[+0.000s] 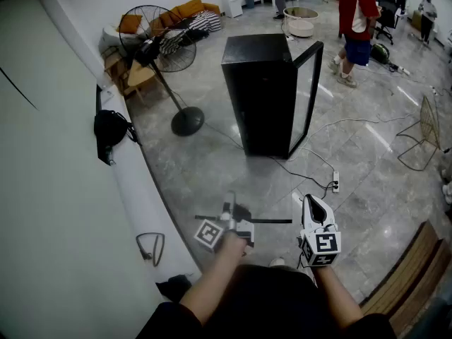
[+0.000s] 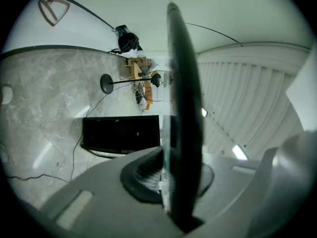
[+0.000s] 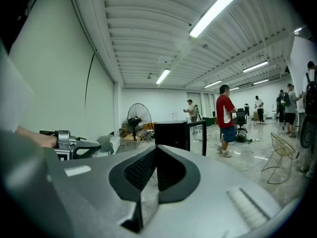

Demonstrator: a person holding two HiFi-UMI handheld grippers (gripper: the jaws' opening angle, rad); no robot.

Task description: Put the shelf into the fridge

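Note:
The black fridge (image 1: 265, 94) stands on the marble floor some way ahead, its glass door (image 1: 305, 94) swung open to the right. My left gripper (image 1: 230, 209) is low in the head view, shut on the shelf (image 1: 268, 221), a thin dark-edged glass panel seen edge-on. In the left gripper view the shelf (image 2: 183, 83) runs up the middle as a dark band, clamped between the pads of the left gripper (image 2: 166, 167), with the fridge (image 2: 121, 133) behind it. My right gripper (image 1: 308, 199) hovers beside it, shut and empty, and in its own view the right gripper (image 3: 156, 150) faces the fridge (image 3: 171, 133).
A standing fan (image 1: 159, 48) is left of the fridge. A cable and power strip (image 1: 335, 182) lie on the floor between me and the fridge. A person in a red shirt (image 1: 357, 20) stands behind it. A wire chair (image 1: 427, 129) and wooden bench (image 1: 417, 274) are at right, a white wall (image 1: 49, 189) at left.

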